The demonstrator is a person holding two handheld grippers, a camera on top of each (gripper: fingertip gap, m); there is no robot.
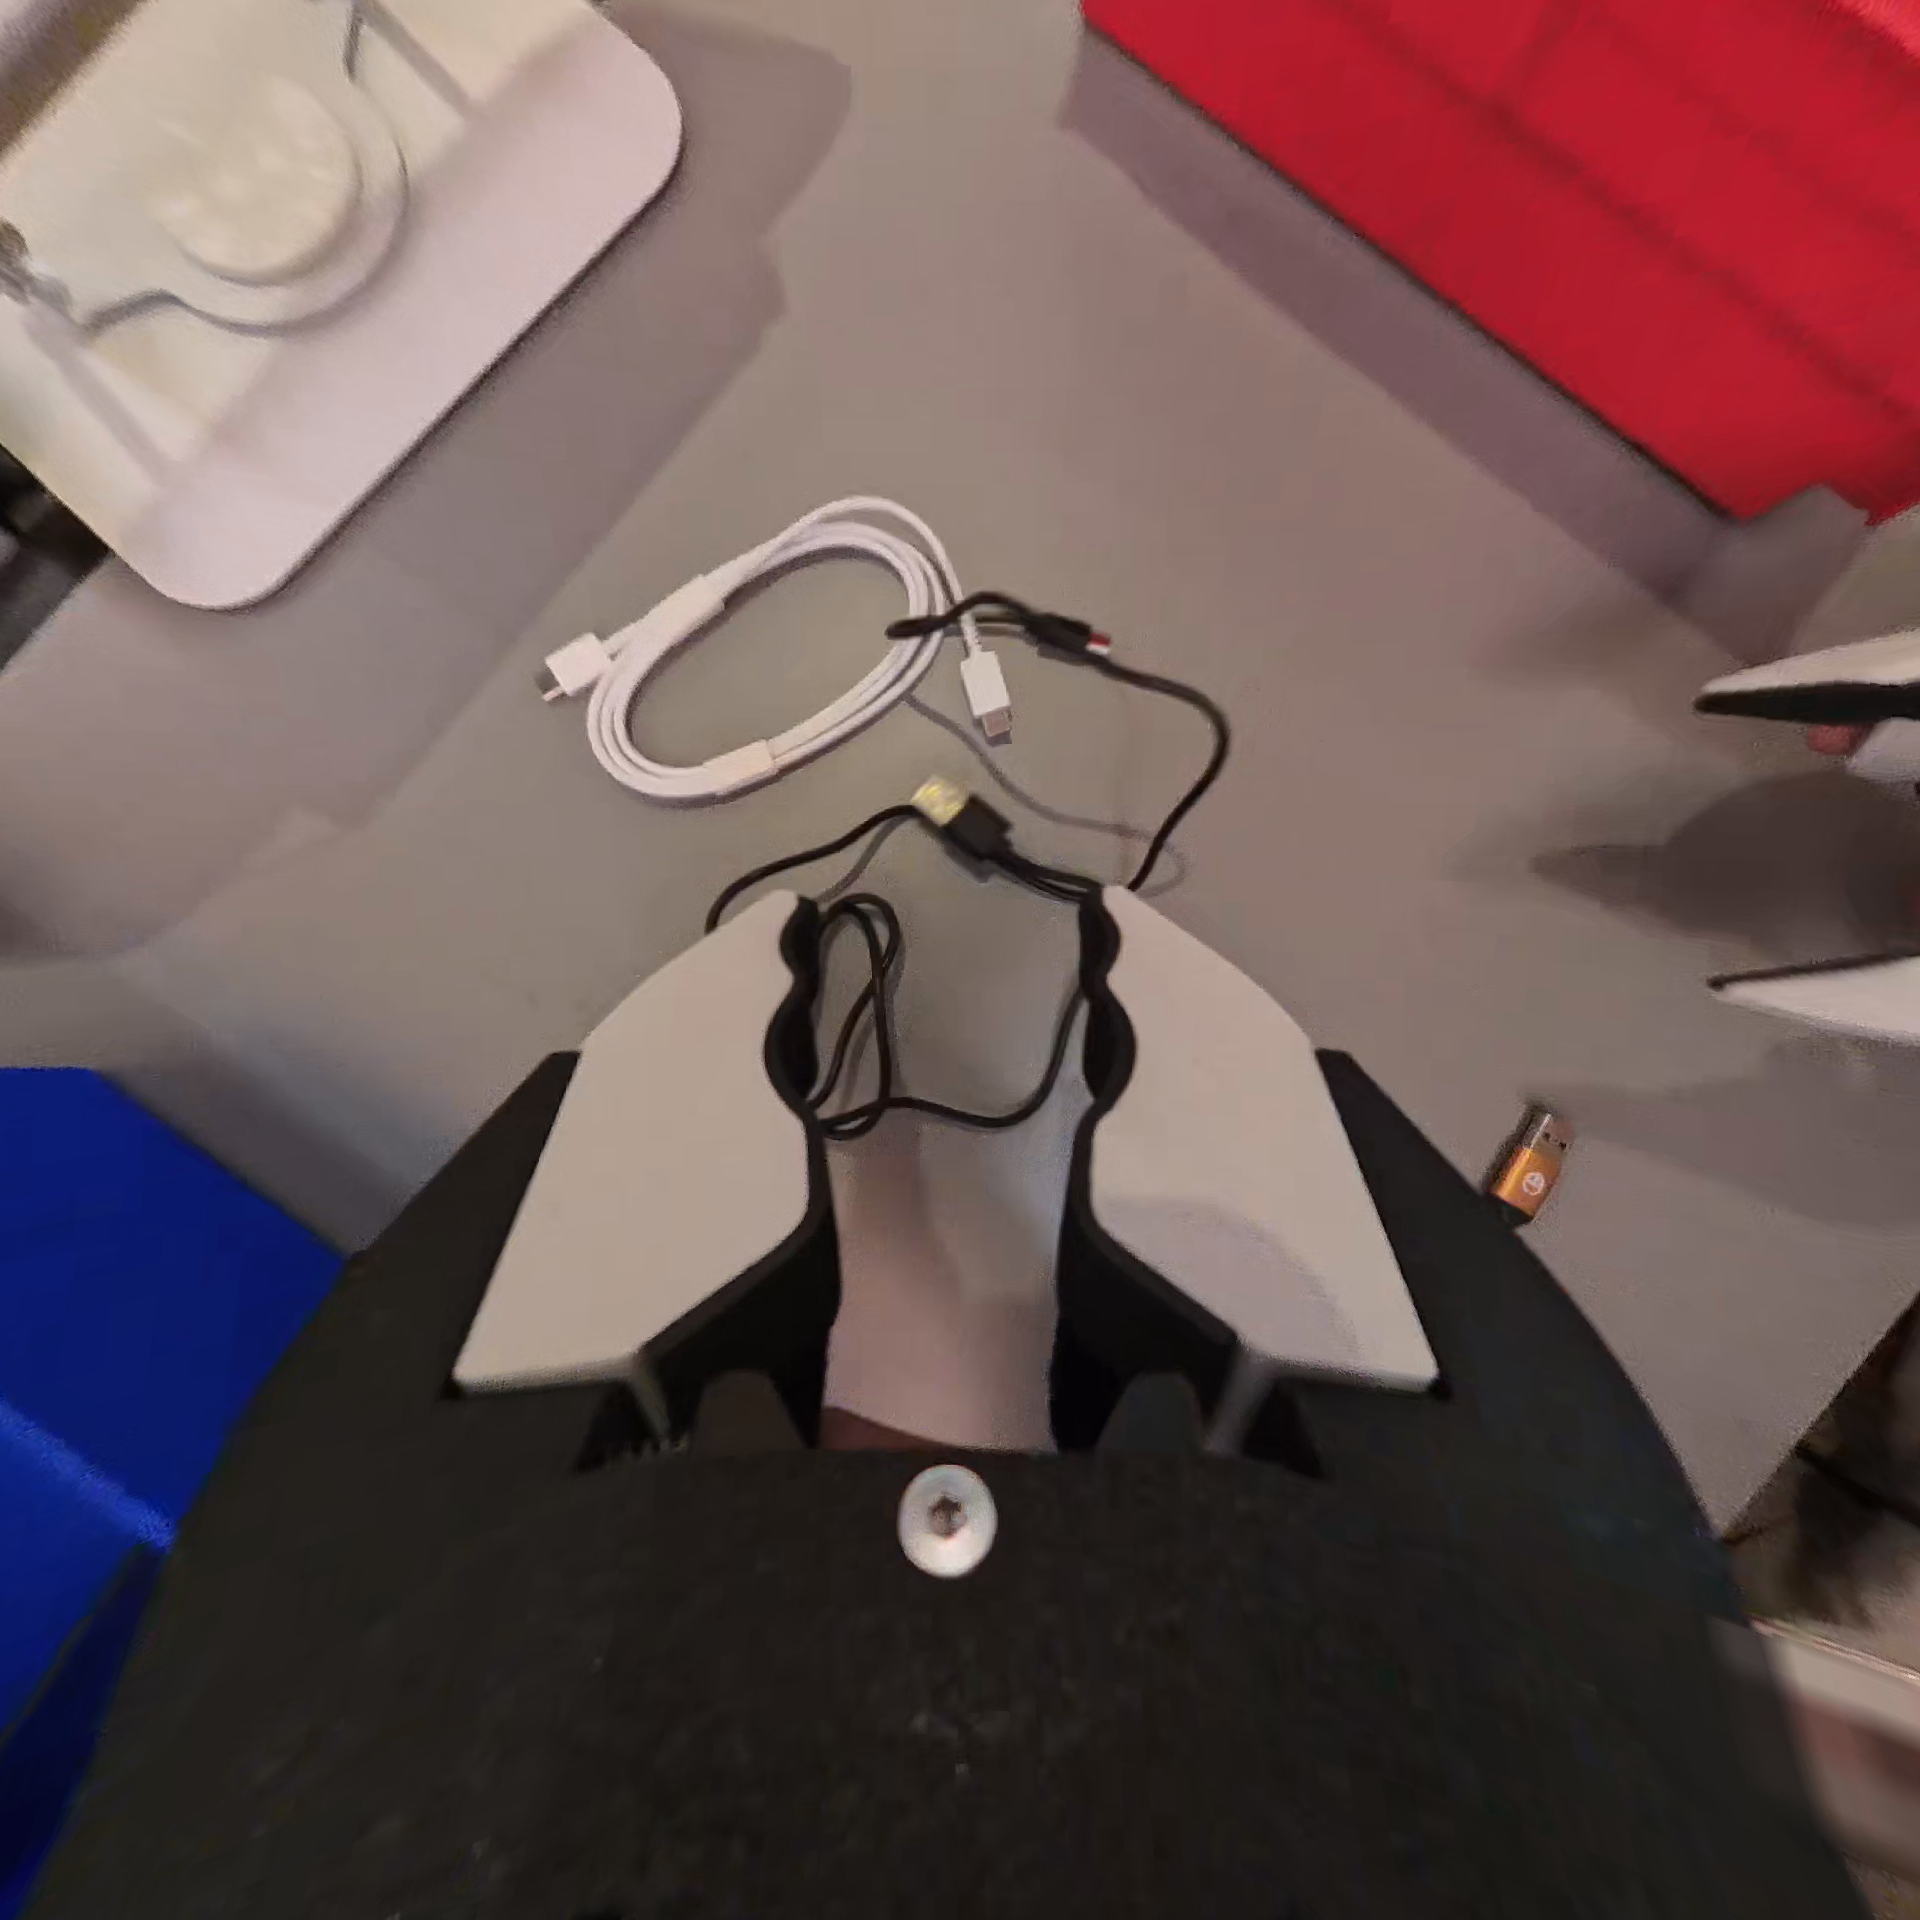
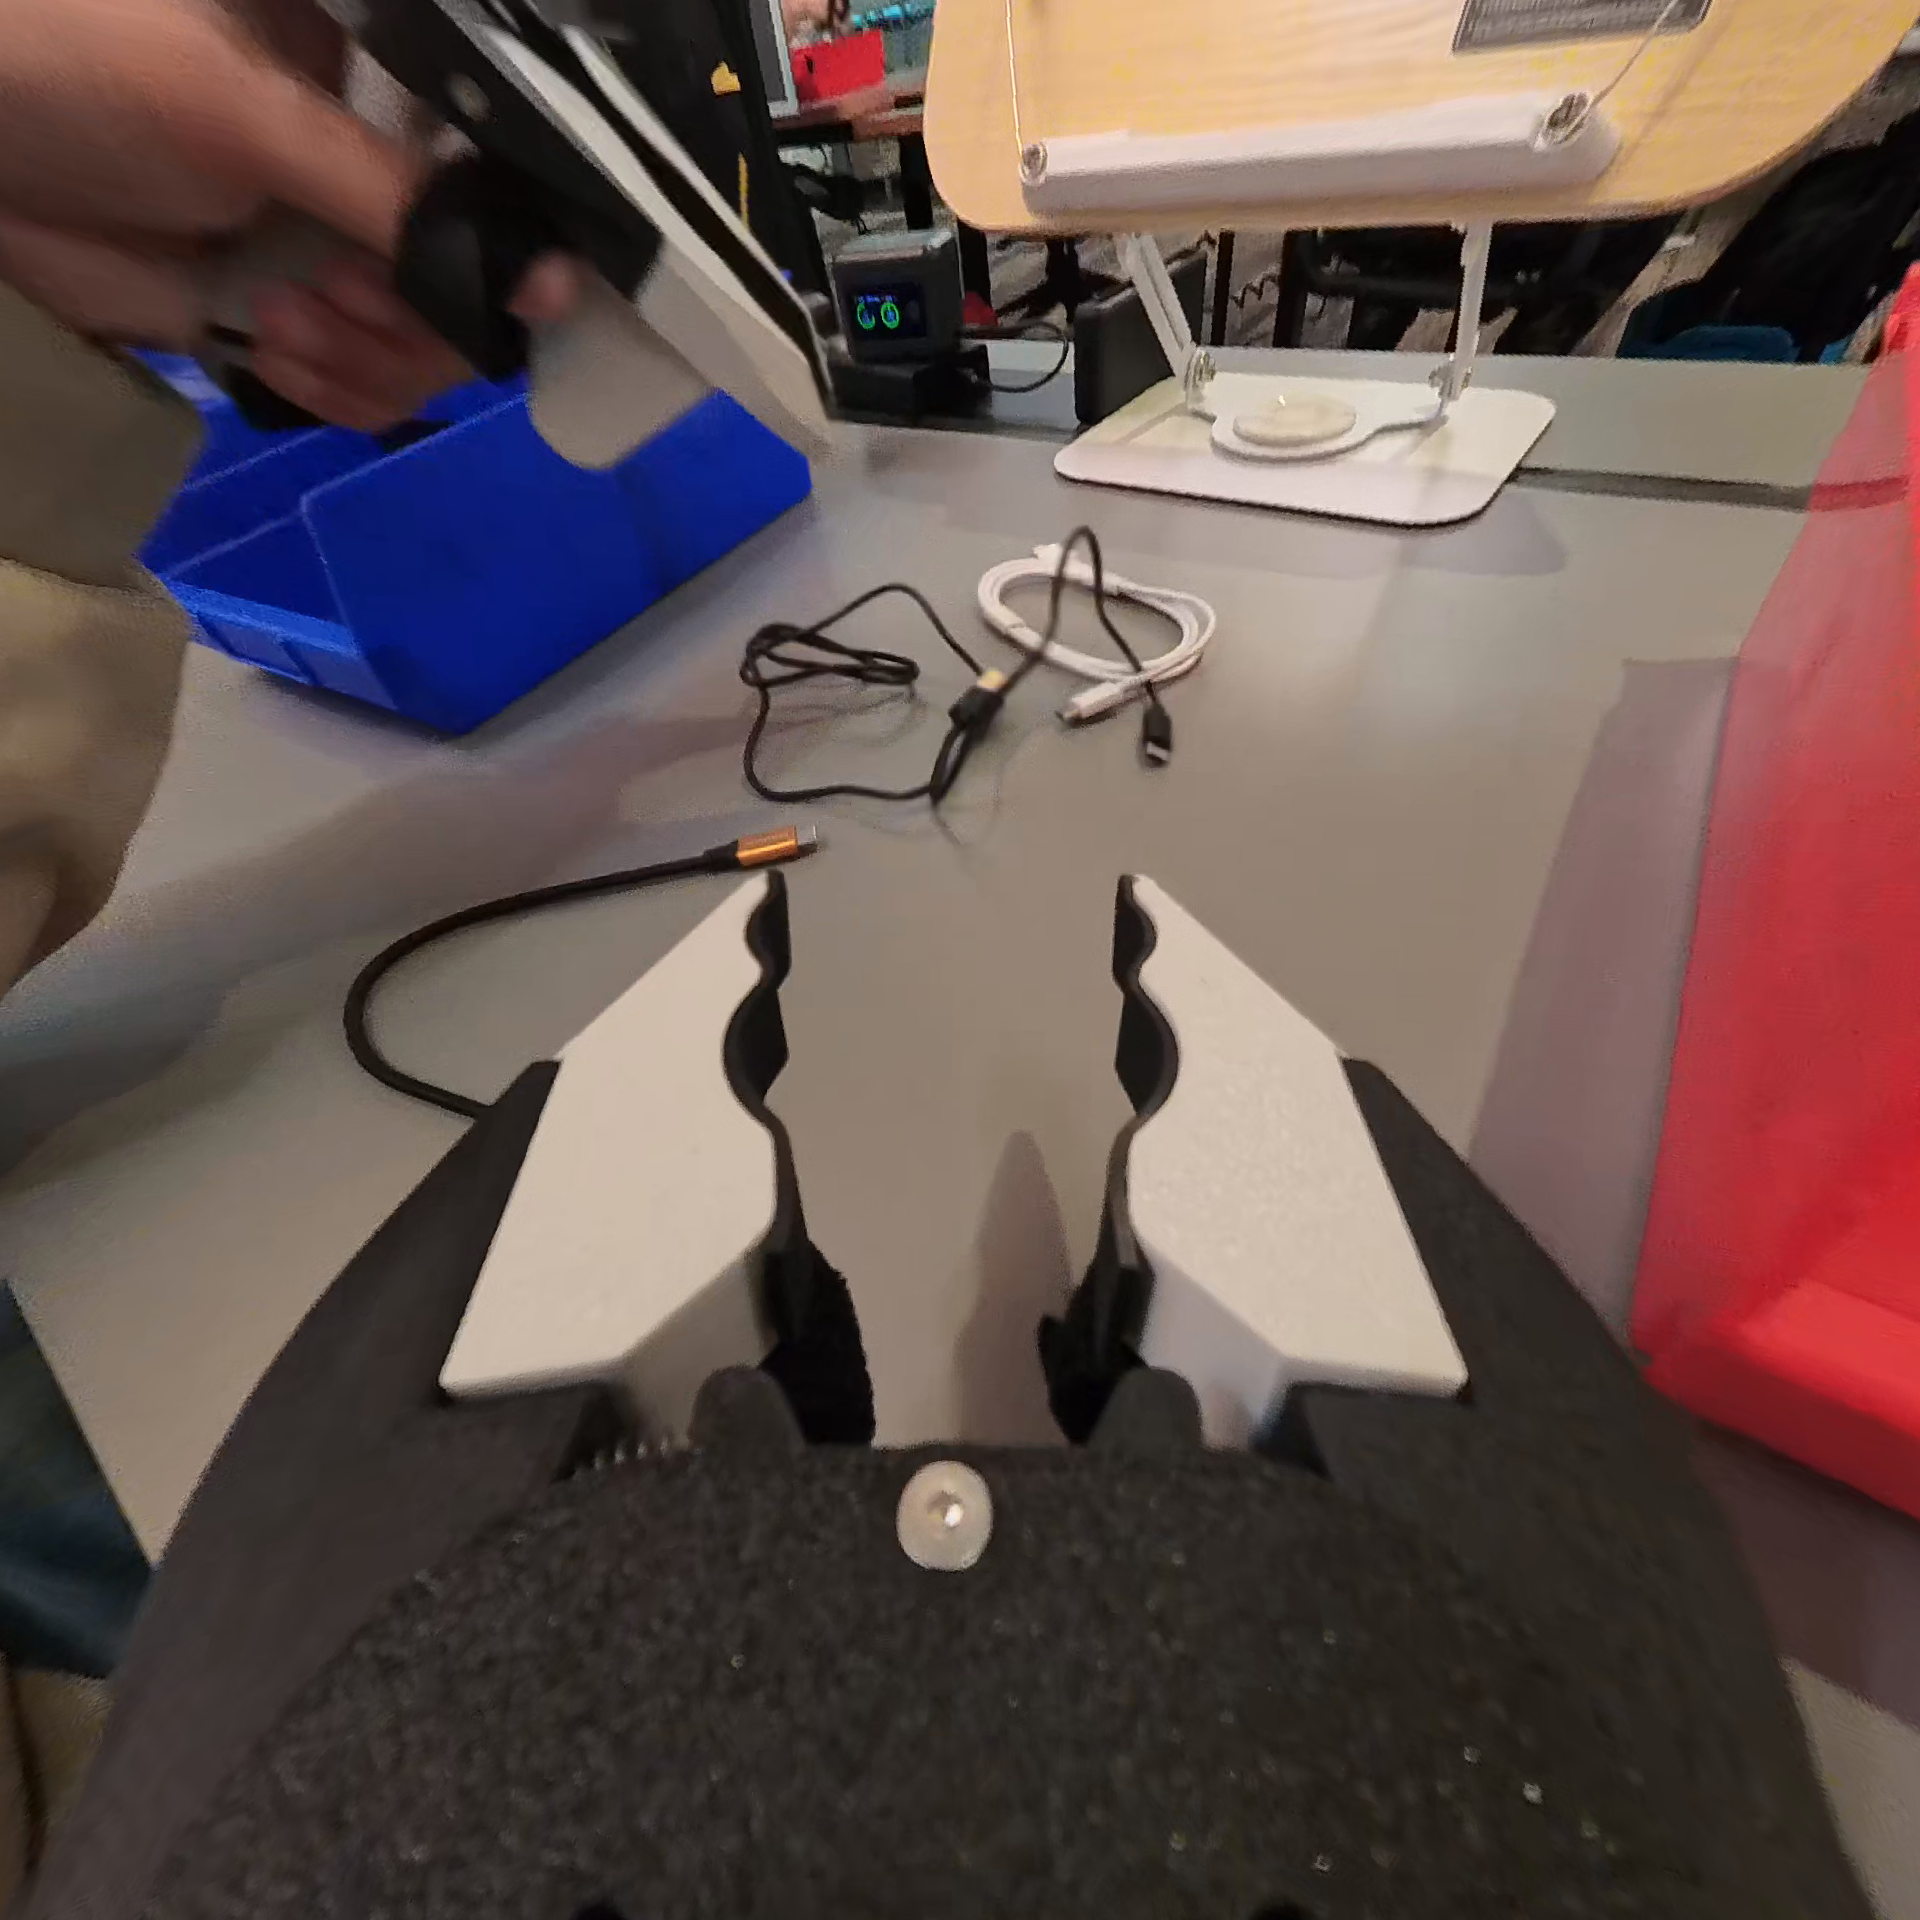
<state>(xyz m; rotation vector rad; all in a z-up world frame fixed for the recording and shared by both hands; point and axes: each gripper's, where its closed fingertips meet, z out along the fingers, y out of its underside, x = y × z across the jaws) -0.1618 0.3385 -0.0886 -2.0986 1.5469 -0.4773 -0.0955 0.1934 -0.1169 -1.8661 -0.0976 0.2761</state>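
My left gripper [image 1: 951, 904] is open and holds nothing. It hangs over a thin black cable [image 1: 1210, 748] whose loops lie on the grey table [image 1: 1403, 623] below the gap between the fingers. The cable's USB plug [image 1: 961, 821] lies just ahead of the tips, and a coiled white cable [image 1: 790, 665] lies beyond it. In the right wrist view a hand holds the left gripper [image 2: 707, 405] high above the blue bin [image 2: 499, 582]. My right gripper [image 2: 951, 888] is open and empty above the bare table. A black braided cable's orange connector [image 2: 764, 847] lies just left of its left fingertip. The thin black cable [image 2: 831, 665] and the white cable [image 2: 1101, 623] lie farther ahead.
A blue bin [image 1: 104, 1299] stands at the left and a red bin [image 1: 1558, 229] at the right, also seen in the right wrist view [image 2: 1808, 935]. A white stand base [image 2: 1299, 457] sits at the back. The orange connector [image 1: 1527, 1169] lies near the right gripper's fingers [image 1: 1818, 997]. The orange connector [image 1: 1527, 1169] is about 9 cm from my right fingertips.
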